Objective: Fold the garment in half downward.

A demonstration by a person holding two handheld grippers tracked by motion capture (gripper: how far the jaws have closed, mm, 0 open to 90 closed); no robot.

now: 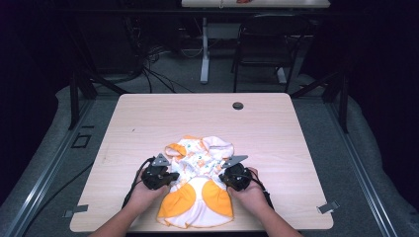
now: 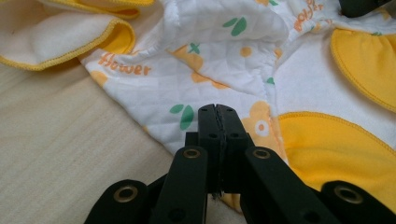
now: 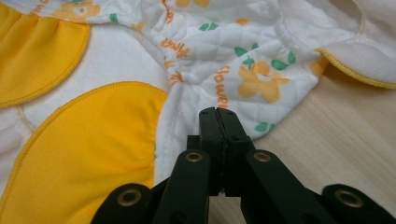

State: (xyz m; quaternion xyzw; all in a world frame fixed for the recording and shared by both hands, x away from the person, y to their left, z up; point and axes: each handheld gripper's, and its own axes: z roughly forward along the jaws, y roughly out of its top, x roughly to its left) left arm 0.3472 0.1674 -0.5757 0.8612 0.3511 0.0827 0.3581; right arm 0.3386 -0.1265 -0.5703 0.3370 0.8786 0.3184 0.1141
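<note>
A small quilted baby garment (image 1: 198, 193), white with orange flower print and yellow panels, lies crumpled near the table's front edge. My left gripper (image 1: 172, 176) rests at its left side and my right gripper (image 1: 224, 177) at its right side, each held in a hand. In the left gripper view the gripper (image 2: 217, 111) is shut, its jaws pressed together over the garment's (image 2: 210, 56) printed edge. The right gripper (image 3: 217, 113) is likewise shut, lying over the cloth's (image 3: 243, 56) border beside a yellow panel (image 3: 88, 140). I see no cloth between either pair of jaws.
The light wooden table (image 1: 148, 123) has a round dark grommet (image 1: 238, 105) near its far edge. Beyond it stand a black chair (image 1: 267, 44) and another table's leg (image 1: 204, 49), with cables on the floor.
</note>
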